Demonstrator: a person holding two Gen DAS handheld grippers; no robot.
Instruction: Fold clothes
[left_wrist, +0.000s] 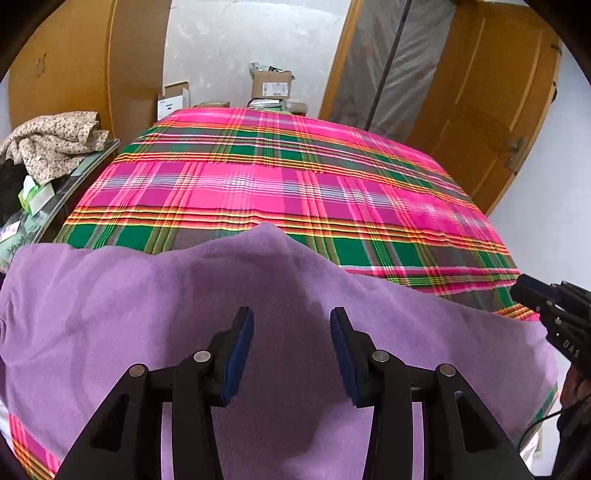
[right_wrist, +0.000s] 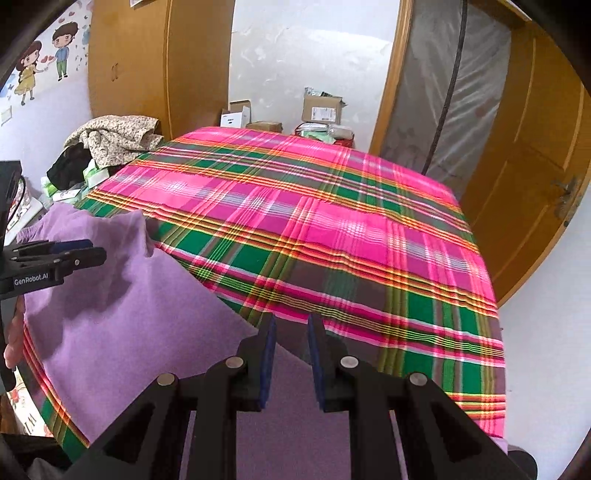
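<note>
The purple cloth (left_wrist: 155, 314) lies on the plaid bed (left_wrist: 280, 184), near edge. Left claw (left_wrist: 291, 332), spread, hovers over its middle; right claw (right_wrist: 290, 334), spread, sits over its right edge.

A home bedroom: plaid-covered bed (right_wrist: 332, 229), wooden wardrobe (right_wrist: 147, 62), cartoon wall sticker (right_wrist: 44, 55).

— What colour is the garment (left_wrist: 147, 314)?
— Plain lilac purple, no pattern.
— And the cloth (left_wrist: 280, 181) under it?
— A loud plaid: hot pink blocks, green squares, grey-brown bands, with thin orange, yellow and white stripes.
— The grippers?
— The left gripper (left_wrist: 291, 325) and right gripper (right_wrist: 290, 332) are both black, with dark blue pads.
— That heap (right_wrist: 118, 138) to the side?
— Beige fabric with a small dark floral speckle. The doors (right_wrist: 517, 147) are honey-brown wood, and the wall (right_wrist: 306, 62) is white.
</note>
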